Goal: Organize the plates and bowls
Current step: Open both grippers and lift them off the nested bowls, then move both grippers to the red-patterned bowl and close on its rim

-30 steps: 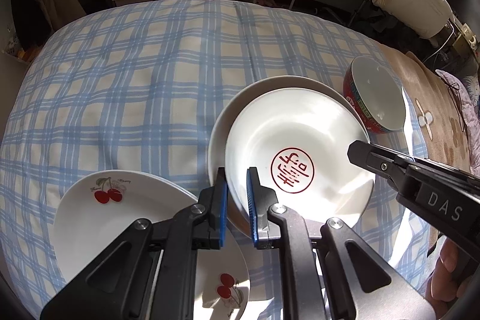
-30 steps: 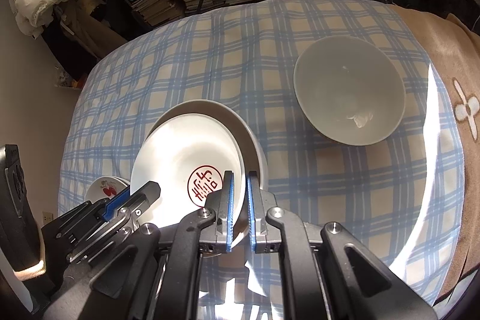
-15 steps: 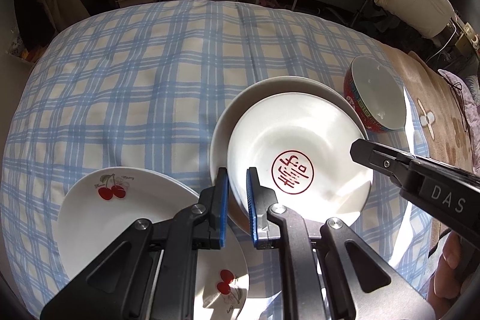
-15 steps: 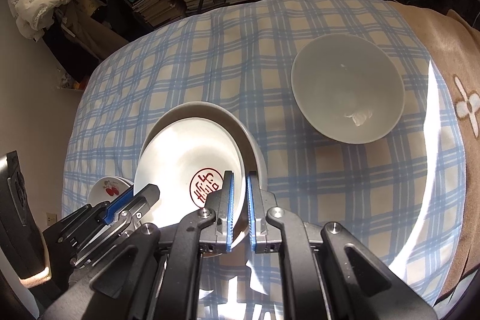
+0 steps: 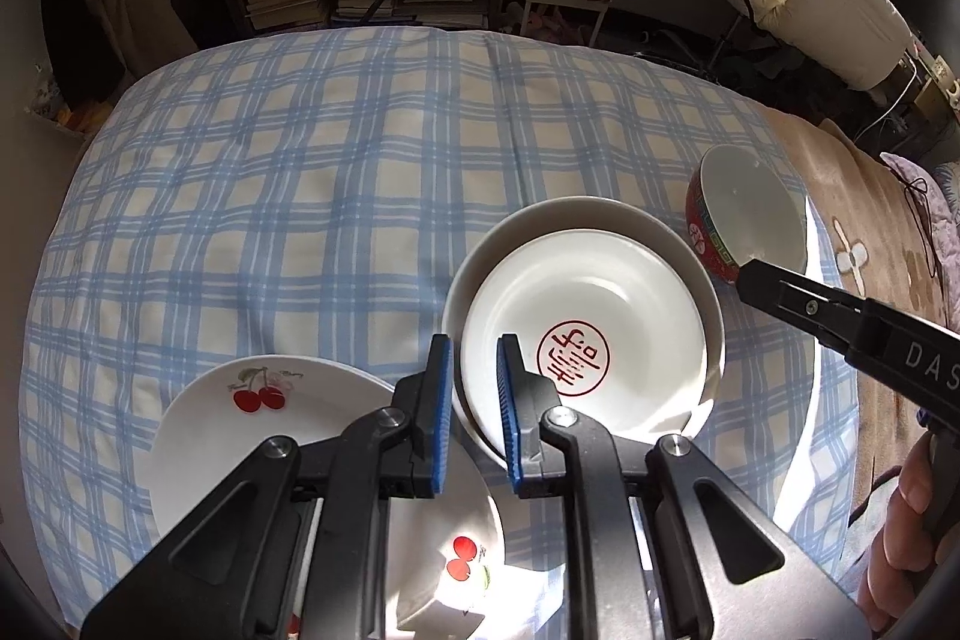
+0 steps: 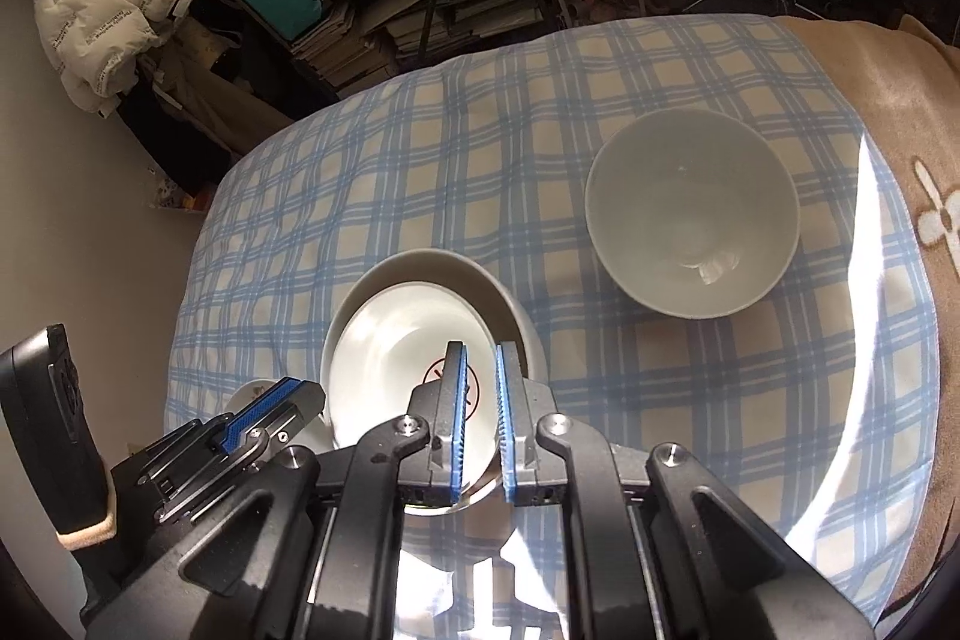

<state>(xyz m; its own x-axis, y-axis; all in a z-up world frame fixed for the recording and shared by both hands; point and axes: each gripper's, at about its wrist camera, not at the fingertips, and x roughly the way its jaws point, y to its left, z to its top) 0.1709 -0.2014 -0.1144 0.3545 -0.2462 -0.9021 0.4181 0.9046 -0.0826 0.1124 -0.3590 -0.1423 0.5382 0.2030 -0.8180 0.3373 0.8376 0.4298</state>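
Plates nested: stamped plate (image 5: 591, 334) inside grey plate (image 5: 480, 250), on bed (image 5: 300, 196). Left hand-held gripper (image 5: 474, 400) has just eased, straddling their rims; right hand-held gripper (image 6: 480, 412) closed, empty.

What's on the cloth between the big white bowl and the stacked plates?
Nothing: only bare blue-checked cloth lies between the big white bowl and the stacked white plates, in the right wrist view.

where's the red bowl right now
In the left wrist view the red bowl sits at the right on the checked cloth, just beyond the stacked white plates.
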